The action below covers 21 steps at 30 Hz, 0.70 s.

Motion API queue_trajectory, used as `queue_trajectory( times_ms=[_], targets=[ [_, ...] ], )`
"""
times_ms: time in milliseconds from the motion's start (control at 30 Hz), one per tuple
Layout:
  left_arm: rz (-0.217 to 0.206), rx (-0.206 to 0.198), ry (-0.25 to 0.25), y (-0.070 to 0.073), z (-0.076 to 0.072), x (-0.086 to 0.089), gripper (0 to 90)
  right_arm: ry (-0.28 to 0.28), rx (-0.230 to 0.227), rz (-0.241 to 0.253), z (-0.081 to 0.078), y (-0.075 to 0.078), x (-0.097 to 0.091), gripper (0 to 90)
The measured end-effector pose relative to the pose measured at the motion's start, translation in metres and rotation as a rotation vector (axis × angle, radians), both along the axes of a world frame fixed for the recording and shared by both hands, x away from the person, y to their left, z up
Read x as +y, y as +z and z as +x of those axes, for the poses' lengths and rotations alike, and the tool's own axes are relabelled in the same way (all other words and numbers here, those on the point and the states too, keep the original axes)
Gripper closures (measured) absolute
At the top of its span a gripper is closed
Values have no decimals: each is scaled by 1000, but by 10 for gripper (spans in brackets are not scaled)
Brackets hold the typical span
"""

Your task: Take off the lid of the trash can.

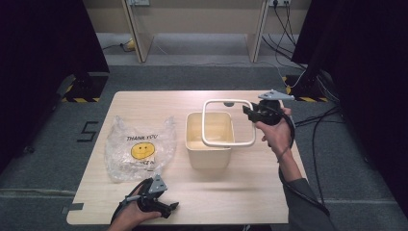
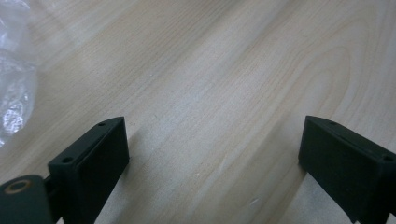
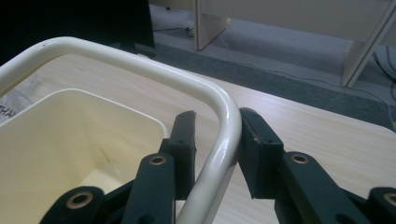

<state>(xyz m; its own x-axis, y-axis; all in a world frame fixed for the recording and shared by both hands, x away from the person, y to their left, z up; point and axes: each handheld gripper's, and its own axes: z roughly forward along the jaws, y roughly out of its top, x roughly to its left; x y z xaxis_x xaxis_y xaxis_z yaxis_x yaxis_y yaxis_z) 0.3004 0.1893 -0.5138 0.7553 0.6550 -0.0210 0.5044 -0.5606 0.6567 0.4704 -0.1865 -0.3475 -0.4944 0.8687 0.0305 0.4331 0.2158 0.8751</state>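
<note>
R tongs: pinching the cream rounded-square plastic rim frame at its right side, tube between my pads; frame lifted, tilted above the open cream plastic bin, which sits just left of R tongs. L tongs: spread wide, nothing between, low over the pale wood table. Clear crinkled plastic bag, yellow smiley, reads "THANK YOU", lies beyond L tongs.
</note>
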Motion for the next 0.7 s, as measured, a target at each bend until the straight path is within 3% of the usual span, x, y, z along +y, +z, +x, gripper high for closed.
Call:
queue_trajectory(
  times_ms=[233, 467, 700],
  targets=[
    [1, 1, 0, 0, 0, 0, 74, -64, -12, 13, -14, -7, -47, 679],
    [-2, -1, -1, 0, 0, 0, 72, -117, 11, 41, -29, -31, -89, 679],
    [-4, -3, -2, -1, 0, 0, 70, -154, 21, 59, -41, -51, -115, 679]
  ],
)
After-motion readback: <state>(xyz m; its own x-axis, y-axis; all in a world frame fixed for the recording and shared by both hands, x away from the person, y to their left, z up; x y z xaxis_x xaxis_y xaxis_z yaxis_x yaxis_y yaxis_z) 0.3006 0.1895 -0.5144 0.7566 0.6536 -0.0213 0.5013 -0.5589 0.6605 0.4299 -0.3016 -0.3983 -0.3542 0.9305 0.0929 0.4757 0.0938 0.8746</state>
